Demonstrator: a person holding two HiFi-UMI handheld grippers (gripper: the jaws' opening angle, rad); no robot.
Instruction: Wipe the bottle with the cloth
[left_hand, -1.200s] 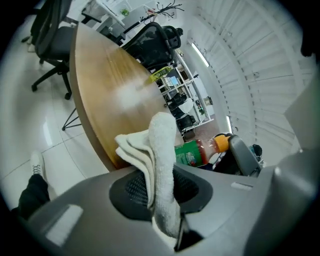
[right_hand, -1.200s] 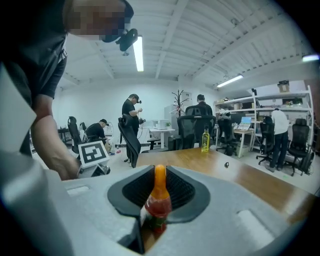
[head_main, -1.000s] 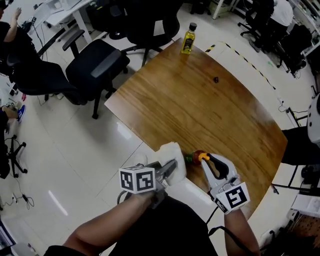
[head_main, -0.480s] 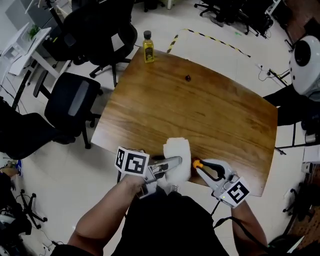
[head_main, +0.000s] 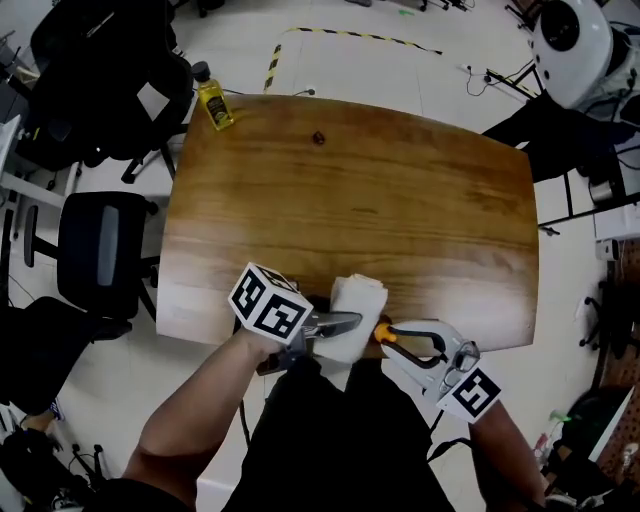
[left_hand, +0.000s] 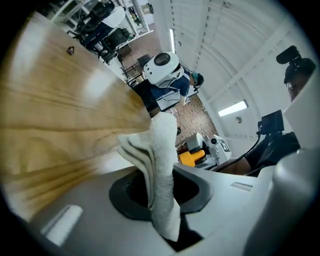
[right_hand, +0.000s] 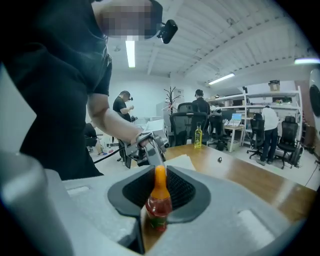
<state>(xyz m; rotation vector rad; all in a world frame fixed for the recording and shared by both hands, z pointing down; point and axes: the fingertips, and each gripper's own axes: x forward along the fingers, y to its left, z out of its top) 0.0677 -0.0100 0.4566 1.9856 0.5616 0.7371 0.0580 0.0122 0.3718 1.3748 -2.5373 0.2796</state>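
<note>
grips the bottle (right_hand: 159, 202) by its lower end in the right hand-held gripper (head_main: 390, 335), closed tight on the red body with the orange cap pointing away toward the other hand. holds it in the air just at the middle of the near edge of the surface (head_main: 400, 200), not set down on the wood. pinches the cloth (head_main: 356, 305) in the left hand-held gripper (head_main: 343, 322), shut on a folded white wad that stands up between the jaws.

differs from a second ago: no longer shows the bottle's red and green beside the cloth in the head view, only a speck of orange at the cloth's right side. brings the cloth in over the bottle's cap end, though cannot confirm how firmly it presses. shows a different face of the left marker cube, so probably a wrist roll; leaves the right hand about where it was. reads as a wiping stroke under way, with the bottle held steady.

farther out, leaves a yellow oil bottle (head_main: 213, 105) at the far left corner and a small dark object (head_main: 318, 138) near the far edge, well apart from both hands.
</note>
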